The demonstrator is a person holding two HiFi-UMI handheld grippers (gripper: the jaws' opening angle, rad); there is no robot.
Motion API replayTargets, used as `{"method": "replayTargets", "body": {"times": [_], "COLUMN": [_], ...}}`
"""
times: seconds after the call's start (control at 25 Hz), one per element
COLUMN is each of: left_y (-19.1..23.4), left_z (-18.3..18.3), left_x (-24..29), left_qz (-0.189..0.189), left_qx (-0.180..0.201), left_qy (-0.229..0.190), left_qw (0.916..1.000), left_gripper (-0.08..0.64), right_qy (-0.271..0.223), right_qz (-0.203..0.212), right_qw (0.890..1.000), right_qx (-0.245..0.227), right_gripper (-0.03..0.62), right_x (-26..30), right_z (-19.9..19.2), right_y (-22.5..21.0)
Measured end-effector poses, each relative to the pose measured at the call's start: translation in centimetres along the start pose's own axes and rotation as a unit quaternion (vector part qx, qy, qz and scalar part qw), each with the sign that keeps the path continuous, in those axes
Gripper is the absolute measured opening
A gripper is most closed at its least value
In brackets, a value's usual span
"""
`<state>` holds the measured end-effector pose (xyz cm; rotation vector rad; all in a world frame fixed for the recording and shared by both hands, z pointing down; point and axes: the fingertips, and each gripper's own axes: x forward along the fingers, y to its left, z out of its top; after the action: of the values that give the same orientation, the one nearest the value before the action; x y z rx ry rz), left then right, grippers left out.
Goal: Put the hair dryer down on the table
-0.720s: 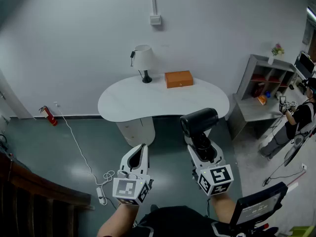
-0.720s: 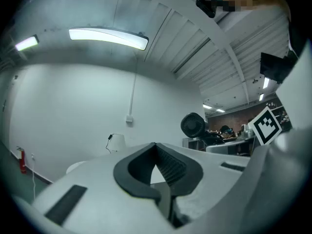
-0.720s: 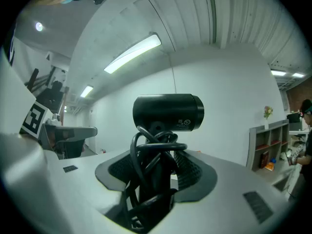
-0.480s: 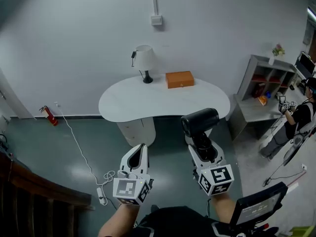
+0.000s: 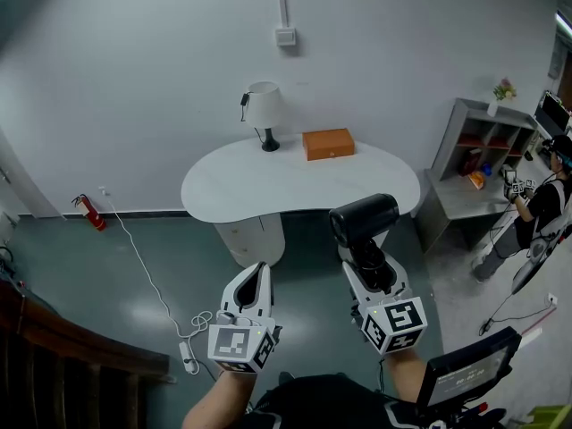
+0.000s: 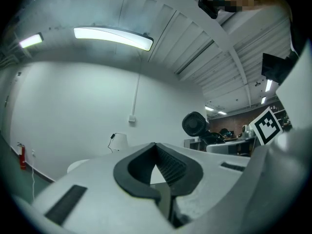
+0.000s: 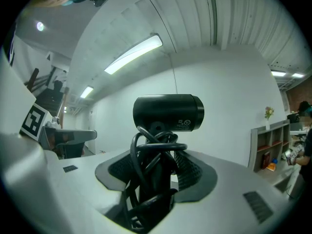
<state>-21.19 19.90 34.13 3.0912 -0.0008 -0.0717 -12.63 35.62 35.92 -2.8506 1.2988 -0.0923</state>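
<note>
Step in hand: carrying the load to the table; set-down not yet begun.

The right gripper [image 7: 156,177] was clamped on the handle of the black hair dryer [image 7: 168,112]. The barrel stood above the jaws, and the cord [image 7: 146,150] was wound in loops round the handle between the pads. From the head view, the hair dryer [image 5: 365,222] was in the air, short of the table [image 5: 223,195], with its barrel showing over the near edge towards the right end. It touched nothing but the jaws.

The left gripper [image 6: 158,167] was closed with nothing in it, held level beside the right one and idle.

A lamp [image 5: 263,110] and an orange box [image 5: 327,143] stood along the table's far edge.

Judgement: the next move calls for reaching forward over the near edge and lowering until the dryer lies on the top. It should land well in from the edge and short of the lamp and box. The jaws can let go once it bears its own weight. The looped cord might snag the pads on release.
</note>
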Motion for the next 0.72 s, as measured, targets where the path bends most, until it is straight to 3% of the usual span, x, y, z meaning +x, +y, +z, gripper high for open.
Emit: {"method": "replayTargets", "body": {"times": [0.72], "left_y": [7.9], "left_z": [-1.1], "left_x": [-1.8], "left_qz": [-0.009], "left_qx": [-0.018], "left_qy": [0.0], "left_qw": [0.9998], "left_gripper": [0.005], "right_qy": [0.01], "right_qz": [-0.002], "right_qw": [1.0], "right_qx": [-0.006], "right_gripper": [0.245], "right_x": [5.0], "right_z": [-0.3], "right_y": [5.6]}}
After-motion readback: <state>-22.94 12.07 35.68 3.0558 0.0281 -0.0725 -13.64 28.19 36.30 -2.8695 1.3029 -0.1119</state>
